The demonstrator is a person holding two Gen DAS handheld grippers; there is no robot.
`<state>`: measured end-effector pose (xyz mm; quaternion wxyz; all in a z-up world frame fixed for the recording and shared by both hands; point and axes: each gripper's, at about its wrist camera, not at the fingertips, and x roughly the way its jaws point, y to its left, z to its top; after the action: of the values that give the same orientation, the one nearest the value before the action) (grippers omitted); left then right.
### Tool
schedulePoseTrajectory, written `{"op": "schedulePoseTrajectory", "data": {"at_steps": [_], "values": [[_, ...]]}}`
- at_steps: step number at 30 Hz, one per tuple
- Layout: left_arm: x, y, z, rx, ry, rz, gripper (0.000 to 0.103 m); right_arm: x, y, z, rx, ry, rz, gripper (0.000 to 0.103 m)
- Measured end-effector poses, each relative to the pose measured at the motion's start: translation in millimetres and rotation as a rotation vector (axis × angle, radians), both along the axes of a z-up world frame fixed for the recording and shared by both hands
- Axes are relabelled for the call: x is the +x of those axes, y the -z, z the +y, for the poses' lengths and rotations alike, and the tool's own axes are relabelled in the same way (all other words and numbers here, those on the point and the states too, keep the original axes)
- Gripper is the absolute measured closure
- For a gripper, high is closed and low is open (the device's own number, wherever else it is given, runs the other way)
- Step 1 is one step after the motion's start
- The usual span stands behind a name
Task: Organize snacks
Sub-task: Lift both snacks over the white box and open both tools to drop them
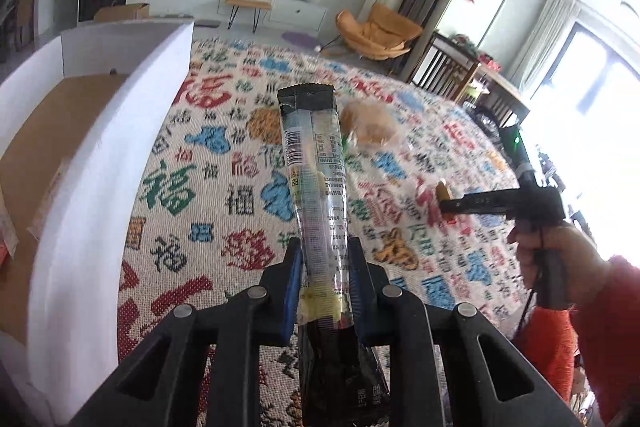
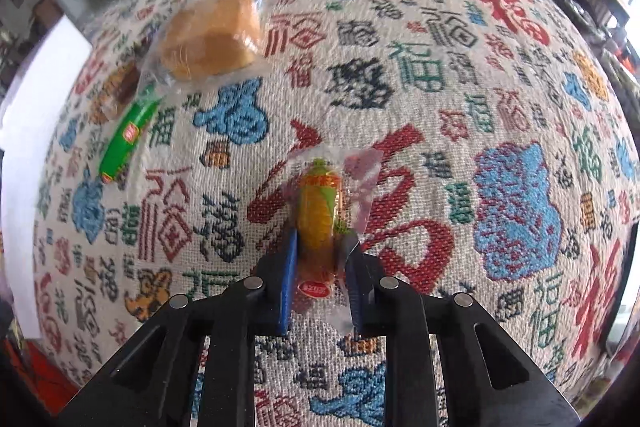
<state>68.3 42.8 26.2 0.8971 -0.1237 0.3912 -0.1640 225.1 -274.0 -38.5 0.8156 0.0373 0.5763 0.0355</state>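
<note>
- Long snack packet, clear film with dark ends and a barcode panel, clamped between the blue pads of the left gripper; jaws narrowed onto its lower part, the rest standing out forward, lifted above the cloth.
- Corn-print snack packet, yellow and green in clear wrap, sits between the fingers of the right gripper; jaws closed in against both of its sides. Whether it rests on the cloth or is raised off it, cannot tell.
- In the left wrist view the right gripper shows far right, held by a hand in a red sleeve, with the same packet at its tip.
- Wrapped bread, golden brown in a clear bag, lies on the cloth well ahead and left of the right gripper.
- Green sausage-like snack lies just beside the bread's near-left corner, angled.
- A further brown wrapped item lies left of the bread, blurred.
- All lie on a patterned tablecloth woven with red, blue, green and black characters.
- White box with brown cardboard floor stands at the cloth's left edge, left of the left gripper.
</note>
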Motion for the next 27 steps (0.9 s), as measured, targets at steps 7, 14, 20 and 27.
{"op": "schedulePoseTrajectory", "data": {"at_steps": [7,14,20,27], "values": [[-6.2,-21.6,8.2,-0.048,-0.005,-0.032,0.082,-12.4,-4.4,-40.9,0.253,0.081,-0.024,0.081],[-9.3,-25.4,26.7,-0.103,-0.027,-0.023,0.082,-28.1,-17.9,-61.0,0.495,0.12,-0.082,0.081],[-20.4,-59.0,86.6,-0.178,-0.129,-0.086,0.082,-41.8,-69.6,-18.8,0.653,-0.002,-0.138,0.08],[-32.0,-70.7,199.7,-0.136,-0.422,-0.108,0.081,-41.0,-138.8,150.7,0.814,-0.324,-0.158,0.08]]}}
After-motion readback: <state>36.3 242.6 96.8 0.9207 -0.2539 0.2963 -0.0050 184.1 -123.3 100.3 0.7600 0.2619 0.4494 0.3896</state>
